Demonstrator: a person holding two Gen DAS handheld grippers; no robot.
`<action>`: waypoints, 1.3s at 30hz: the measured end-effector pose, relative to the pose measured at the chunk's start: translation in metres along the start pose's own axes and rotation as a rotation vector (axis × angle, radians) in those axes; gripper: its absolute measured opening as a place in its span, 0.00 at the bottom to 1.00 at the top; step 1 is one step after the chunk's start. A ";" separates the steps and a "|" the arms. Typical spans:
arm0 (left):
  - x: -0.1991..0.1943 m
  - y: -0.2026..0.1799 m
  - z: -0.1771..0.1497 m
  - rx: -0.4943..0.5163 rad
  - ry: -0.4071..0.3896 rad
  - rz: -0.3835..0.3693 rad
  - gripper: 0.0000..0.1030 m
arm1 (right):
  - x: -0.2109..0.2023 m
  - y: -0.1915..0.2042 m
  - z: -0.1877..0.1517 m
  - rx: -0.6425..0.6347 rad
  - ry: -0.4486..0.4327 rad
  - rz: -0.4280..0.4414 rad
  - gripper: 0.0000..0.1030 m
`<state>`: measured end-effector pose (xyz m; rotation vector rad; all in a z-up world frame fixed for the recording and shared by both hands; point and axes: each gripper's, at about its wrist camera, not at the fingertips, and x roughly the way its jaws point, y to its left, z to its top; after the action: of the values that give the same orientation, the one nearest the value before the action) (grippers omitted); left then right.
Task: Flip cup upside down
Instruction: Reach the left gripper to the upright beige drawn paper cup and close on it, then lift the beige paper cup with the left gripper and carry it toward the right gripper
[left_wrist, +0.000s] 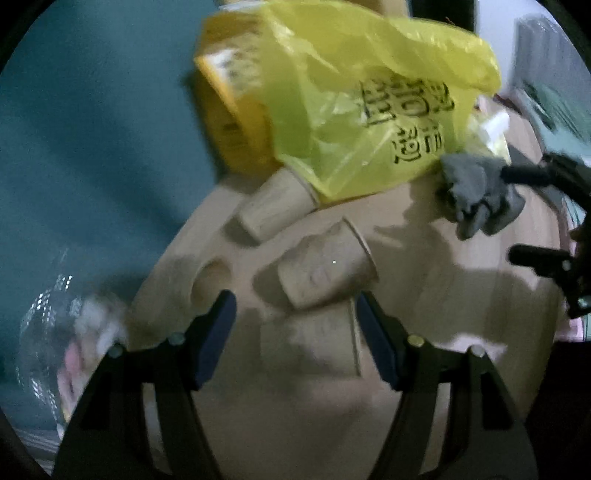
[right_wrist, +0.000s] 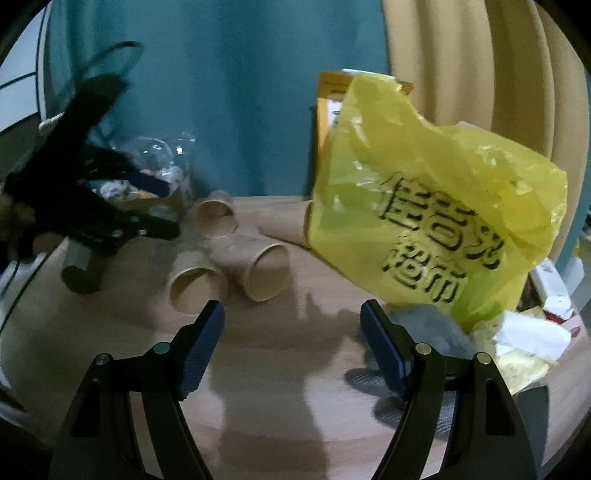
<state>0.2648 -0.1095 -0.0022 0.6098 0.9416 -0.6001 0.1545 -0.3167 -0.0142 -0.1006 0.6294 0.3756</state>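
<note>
Several tan paper cups lie on their sides on the round wooden table. In the left wrist view one cup lies just beyond my open left gripper, another cup lies between its fingers, and a third lies farther off. In the right wrist view two cups lie ahead-left of my open, empty right gripper, with a third behind. The left gripper shows at the left, open.
A yellow plastic bag over an orange box stands at the table's back. A grey cloth lies by the bag. A clear plastic bag of litter sits at the far left. Teal curtain behind.
</note>
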 end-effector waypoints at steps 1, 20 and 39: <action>0.014 0.004 0.013 0.055 0.029 -0.003 0.67 | 0.001 -0.003 0.000 0.003 0.004 -0.004 0.77; 0.135 0.033 0.086 0.545 0.259 -0.077 0.67 | 0.027 -0.059 0.001 0.115 0.056 -0.044 0.77; 0.121 0.042 0.092 0.501 0.144 -0.090 0.57 | 0.022 -0.064 -0.004 0.139 0.065 -0.039 0.77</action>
<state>0.3997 -0.1699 -0.0564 1.0729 0.9607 -0.8926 0.1924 -0.3698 -0.0322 0.0075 0.7153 0.2913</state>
